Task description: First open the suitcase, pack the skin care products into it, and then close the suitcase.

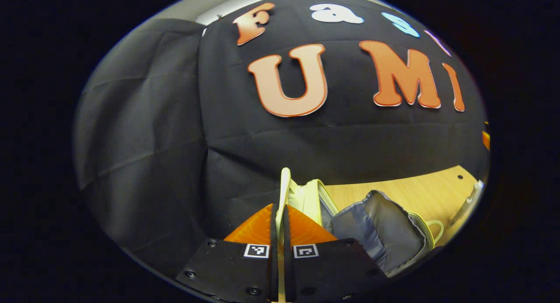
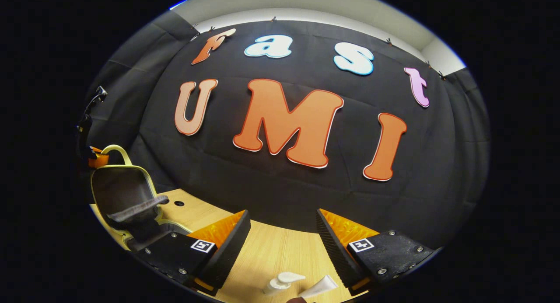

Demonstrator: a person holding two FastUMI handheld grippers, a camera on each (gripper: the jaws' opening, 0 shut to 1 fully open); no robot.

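Note:
A pale yellow suitcase (image 2: pixel 124 193) stands open at the table's left end, its lid upright and its grey lining (image 1: pixel 376 231) showing. My left gripper (image 1: pixel 280 207) is shut on the lid's pale yellow handle (image 1: pixel 285 180), which sticks up between the fingers. In the right gripper view that handle (image 2: pixel 116 151) tops the lid, and the left gripper (image 2: pixel 96 159) shows beside it. My right gripper (image 2: pixel 282 233) hangs open above the table with nothing between its fingers. Just below it lie a white pump bottle (image 2: pixel 280 283) and a white tube (image 2: pixel 320 287).
The light wooden table (image 2: pixel 267 250) runs along the black cloth wall. A small round hole (image 2: pixel 178 203) sits in the tabletop near the suitcase. A second pale loop handle (image 1: pixel 435 228) shows on the suitcase's far side.

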